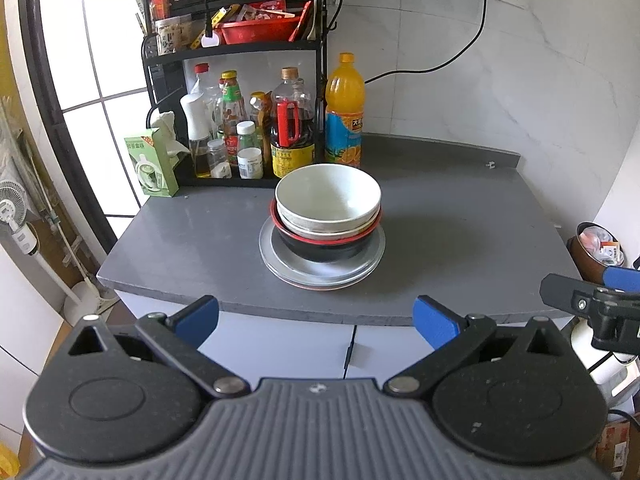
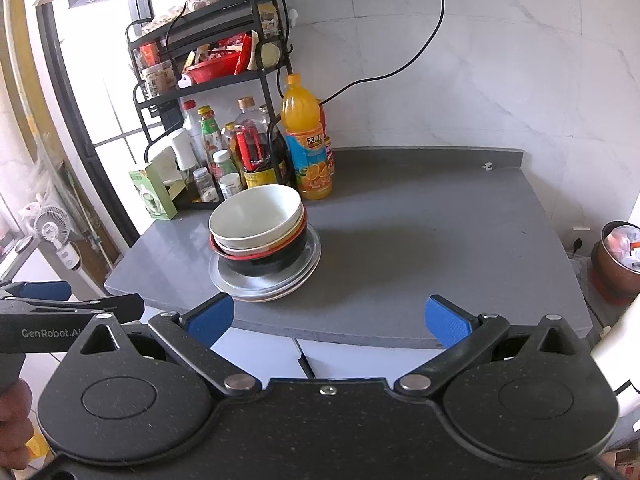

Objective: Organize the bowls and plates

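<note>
We hold the left gripper (image 1: pixel 316 322) and right gripper (image 2: pixel 328 320) wide open and empty, the stacked bowls (image 1: pixel 328 204) on plates (image 1: pixel 320 276) ahead of both.

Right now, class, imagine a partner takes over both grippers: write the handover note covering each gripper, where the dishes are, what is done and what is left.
Left gripper: open, empty, held back short of the counter's front edge.
Right gripper: open, empty, also short of the counter.
Dishes: all in one stack on the grey counter, in front of the orange juice bottle. White bowl on top, nested bowls under it, then the black bowl with red rim, all on stacked plates.
Done: dishes are gathered into one pile.
Left: cannot tell whether further sorting is wanted; nothing is gripped.
</note>
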